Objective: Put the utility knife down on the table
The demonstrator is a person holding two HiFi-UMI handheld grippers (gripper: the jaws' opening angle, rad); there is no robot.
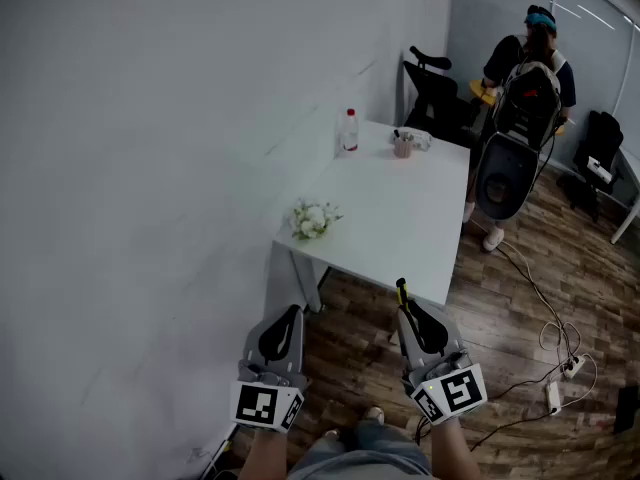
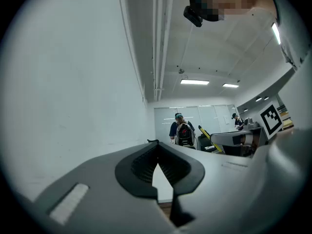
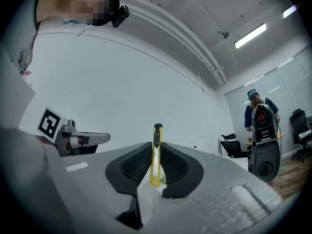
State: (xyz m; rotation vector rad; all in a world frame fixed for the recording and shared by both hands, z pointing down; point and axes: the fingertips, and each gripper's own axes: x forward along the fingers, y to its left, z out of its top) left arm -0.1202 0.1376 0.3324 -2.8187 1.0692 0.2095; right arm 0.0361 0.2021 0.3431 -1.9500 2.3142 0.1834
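The right claw [image 3: 156, 149] grips a yellow utility knife [image 3: 155, 168] upright, near the white counter [image 1: 400, 218]. The left claw [image 2: 157, 152] is closed and empty. Flowers [image 1: 313, 218] and a bottle [image 1: 350, 130] stand on the counter, over a wooden floor [image 1: 505, 308].

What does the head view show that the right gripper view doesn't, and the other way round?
Only the head view shows the power strip on the floor. Only the right gripper view shows the ceiling light and, close up, the right gripper shut on the knife. Both show the knife, the left gripper and a person with a backpack beyond the table.
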